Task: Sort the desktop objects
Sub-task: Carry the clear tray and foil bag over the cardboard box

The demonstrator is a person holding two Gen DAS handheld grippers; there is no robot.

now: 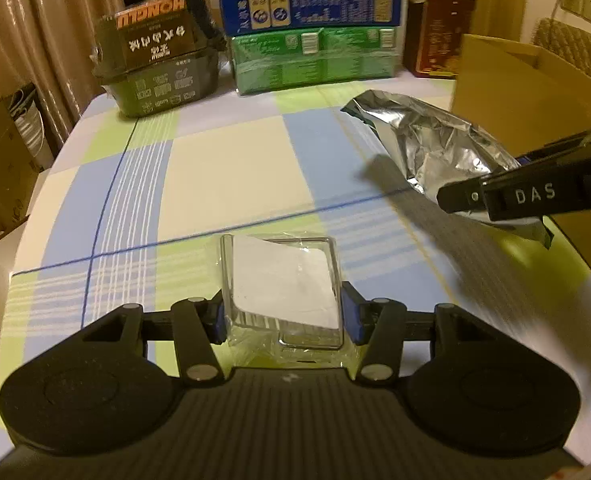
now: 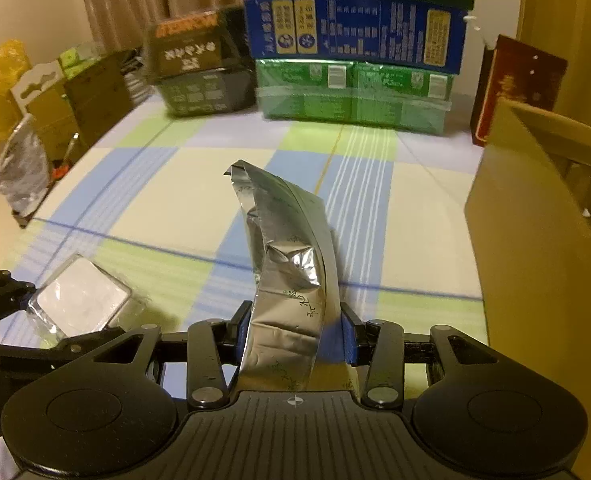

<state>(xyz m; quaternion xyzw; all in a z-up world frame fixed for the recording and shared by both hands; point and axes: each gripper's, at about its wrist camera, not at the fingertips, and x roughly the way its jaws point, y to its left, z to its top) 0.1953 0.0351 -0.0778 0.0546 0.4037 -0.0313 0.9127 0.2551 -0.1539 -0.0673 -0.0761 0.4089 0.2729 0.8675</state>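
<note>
A: Nearest, what do the left tongs [image 1: 282, 316] hold?
B: They are clamped on a clear plastic box [image 1: 283, 284], over the worktop [image 1: 223, 168].
A: And the right tongs [image 2: 295, 334]?
B: Clamped on a silver foil bag [image 2: 287, 264], near the cardboard box [image 2: 535, 248] at right.

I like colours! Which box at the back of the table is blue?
The blue box stacked on top of the green pack. The box to its left is dark with orange lettering; the one on the right is red-brown.
</note>
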